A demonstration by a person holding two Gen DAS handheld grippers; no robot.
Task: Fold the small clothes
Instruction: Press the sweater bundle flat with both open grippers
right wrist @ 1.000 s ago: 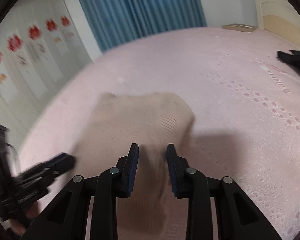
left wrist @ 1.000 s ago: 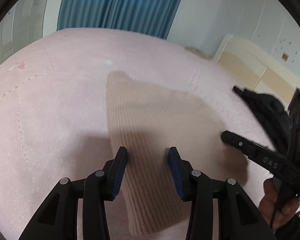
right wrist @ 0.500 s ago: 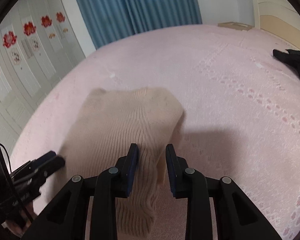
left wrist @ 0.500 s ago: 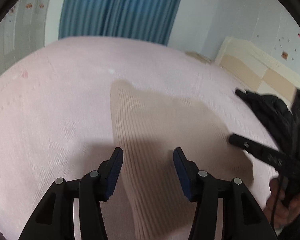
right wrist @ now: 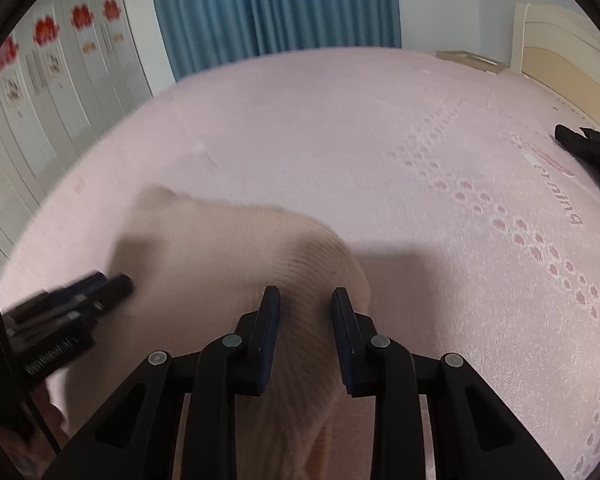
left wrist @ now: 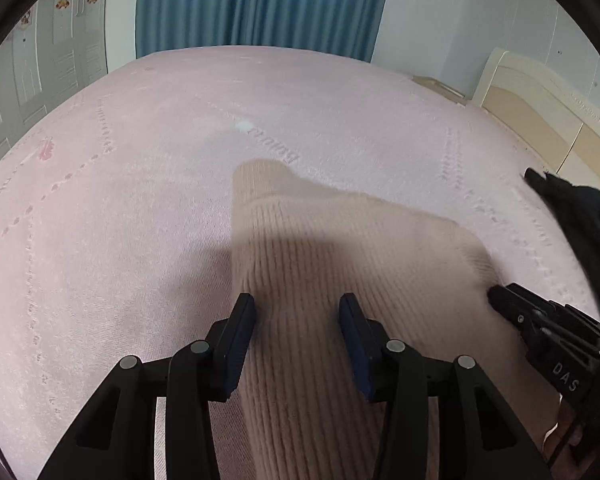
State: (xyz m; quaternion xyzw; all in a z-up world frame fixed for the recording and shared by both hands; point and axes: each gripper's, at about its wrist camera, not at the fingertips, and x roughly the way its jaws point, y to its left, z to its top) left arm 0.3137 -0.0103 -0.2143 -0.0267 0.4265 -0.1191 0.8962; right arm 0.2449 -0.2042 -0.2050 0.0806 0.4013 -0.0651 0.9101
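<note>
Left wrist view: left claw [left wrist: 298, 312] open, jaws spread wide, blue pads [left wrist: 242, 334] on the inner faces. Beige ribbed knit garment [left wrist: 340, 272] lies flat on the pink patterned bedspread [left wrist: 120, 220], running from under and between the jaws out ahead and to the right; its left edge passes just inside the left finger. Nothing pinched, fabric looks to lie below the fingers, contact unclear. Narrow end of the garment points away ahead of the claw. Right claw [left wrist: 496, 300] comes in from the right, tip at the garment's right edge; only the outer side shows here. Black cloth heap [left wrist: 584, 216] far right of the claw, apart from the knit. Blue pleated curtain [left wrist: 260, 4] far ahead, cream wooden headboard [left wrist: 540, 108] ahead right.

Right wrist view: right claw [right wrist: 306, 308] open, gap narrower than the left's, nothing gripped. Knit garment [right wrist: 220, 256] blurred, spreads ahead and to the left, its right fold passing between the fingers. Left claw [right wrist: 116, 284] blurred at the left, over the garment's left part. Black cloth [right wrist: 596, 152] far right. Bedspread [right wrist: 440, 200] to the right of the claw. White wardrobe doors with red flower stickers [right wrist: 44, 64] ahead left.
</note>
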